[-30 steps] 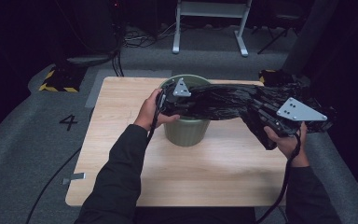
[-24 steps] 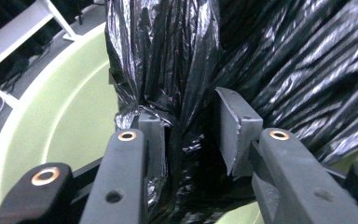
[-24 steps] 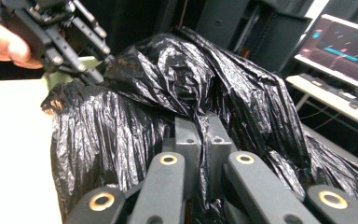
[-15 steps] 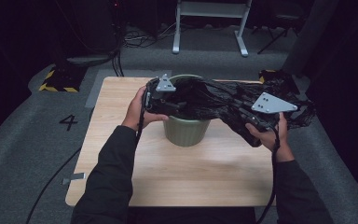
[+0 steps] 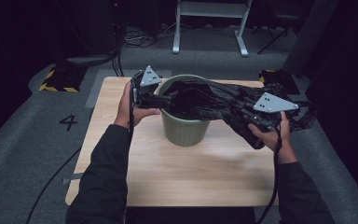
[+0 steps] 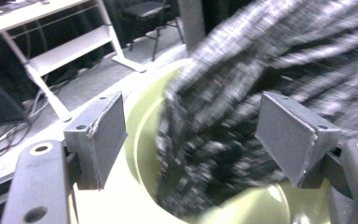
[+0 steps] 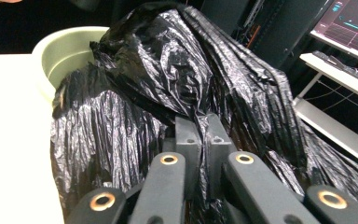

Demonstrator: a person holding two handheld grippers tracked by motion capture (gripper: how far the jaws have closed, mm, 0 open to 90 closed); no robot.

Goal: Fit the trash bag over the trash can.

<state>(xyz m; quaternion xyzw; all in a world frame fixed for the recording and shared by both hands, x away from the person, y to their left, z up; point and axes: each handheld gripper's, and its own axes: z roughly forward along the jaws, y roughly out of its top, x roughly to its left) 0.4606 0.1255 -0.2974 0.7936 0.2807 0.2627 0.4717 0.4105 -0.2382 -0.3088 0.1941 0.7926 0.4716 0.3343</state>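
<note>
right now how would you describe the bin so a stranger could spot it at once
On the wooden table, look near the far middle, between the person's two hands. The bin is a round pale green bucket, with a crinkled black plastic bag draped across its open mouth.

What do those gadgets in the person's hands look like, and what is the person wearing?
Each black hand-held tool, left and right, carries a grey three-cornered plate on top and trails a black cable. Its two jaws end in flat dark-grey pads. The person wears dark long sleeves.
</note>
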